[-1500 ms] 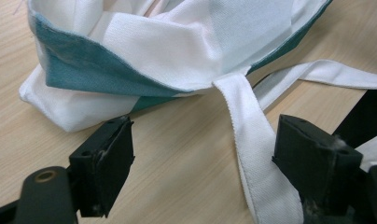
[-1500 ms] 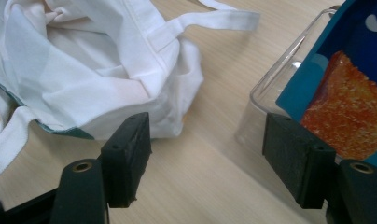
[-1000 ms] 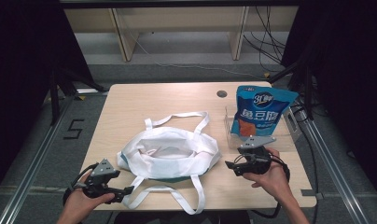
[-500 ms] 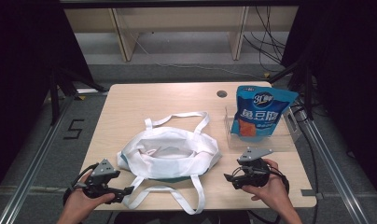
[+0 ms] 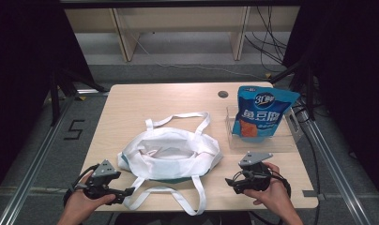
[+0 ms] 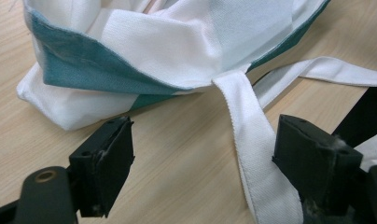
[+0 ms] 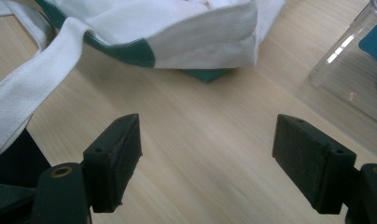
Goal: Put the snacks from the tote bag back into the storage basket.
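Tongs are lying low over a pale wooden table (image 5: 145, 101), one pair in each of a person's hands, both at the near edge. Left tongs (image 5: 126, 191) are pointing inward at a white cloth tote bag (image 5: 171, 152) with a teal underside, which is sitting just ahead of them and between the two pairs. Their jaws are standing wide apart, and one of the bag's white straps (image 6: 256, 140) is running across the table between them, lying close against one jaw; whether it is touching that jaw is hard to tell, and nothing is pinching it. Right tongs (image 5: 232, 183) are pointing inward toward the bag's other end, with bare wood between their jaws. Those jaws have just been opening and are now gaping wide, gripping nothing. Beyond the right tongs, farther up the table, a clear plastic bin (image 5: 260, 140) is holding a blue snack pouch (image 5: 262, 112) that is standing upright. In the right gripper view, the bag's corner (image 7: 210, 51) is sitting just ahead of the jaws, apart from them.
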